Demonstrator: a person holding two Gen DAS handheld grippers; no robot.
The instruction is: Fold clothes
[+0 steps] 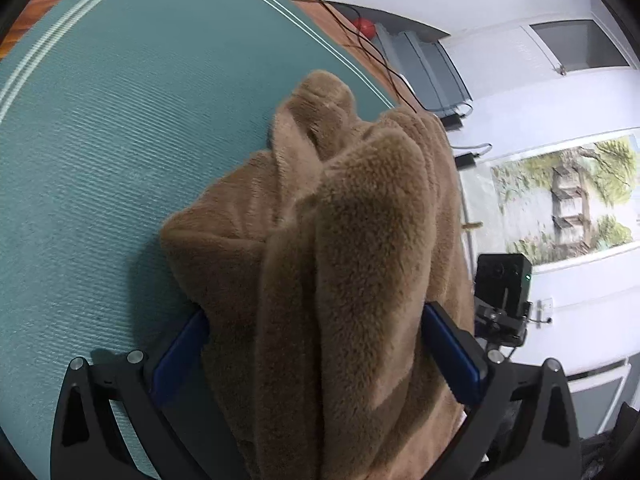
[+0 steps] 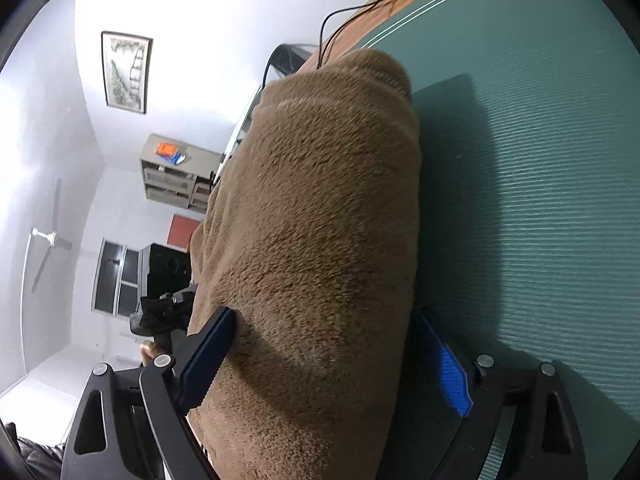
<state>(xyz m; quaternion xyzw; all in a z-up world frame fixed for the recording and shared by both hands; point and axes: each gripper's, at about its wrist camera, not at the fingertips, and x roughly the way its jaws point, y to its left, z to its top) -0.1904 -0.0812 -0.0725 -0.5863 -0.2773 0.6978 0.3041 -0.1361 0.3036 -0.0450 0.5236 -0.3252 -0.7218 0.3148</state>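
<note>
Fleece fills both views: a thick tan plush garment [image 1: 340,248] bunched into heavy rolls, its far end lying on the green mat [image 1: 100,152] while the near end rises into both sets of tongs. The left tongs [image 1: 316,356] stand wide with a fat fold of the pile between the blue pads [image 1: 180,356]; both pads sit against the cloth, so I read that as a grip on a bulky wad, though how firmly I cannot tell. The right tongs [image 2: 324,354] also stand wide: the left pad [image 2: 208,356] presses into the fleece, but the other pad [image 2: 450,372] shows clear with a dark gap beside the cloth, so that hold looks slack or let go. My guess is that a fold is being laid down onto the mat and the right side is freeing itself. Next comes drawing the right tongs back without dragging the pile, then taking a fresh edge. Room is generous on the open mat to either side of the garment; the tight spot is the far rim of the wooden bench [image 1: 316,8], where black cables [image 1: 360,36] trail just beyond the fleece and could snag.
</note>
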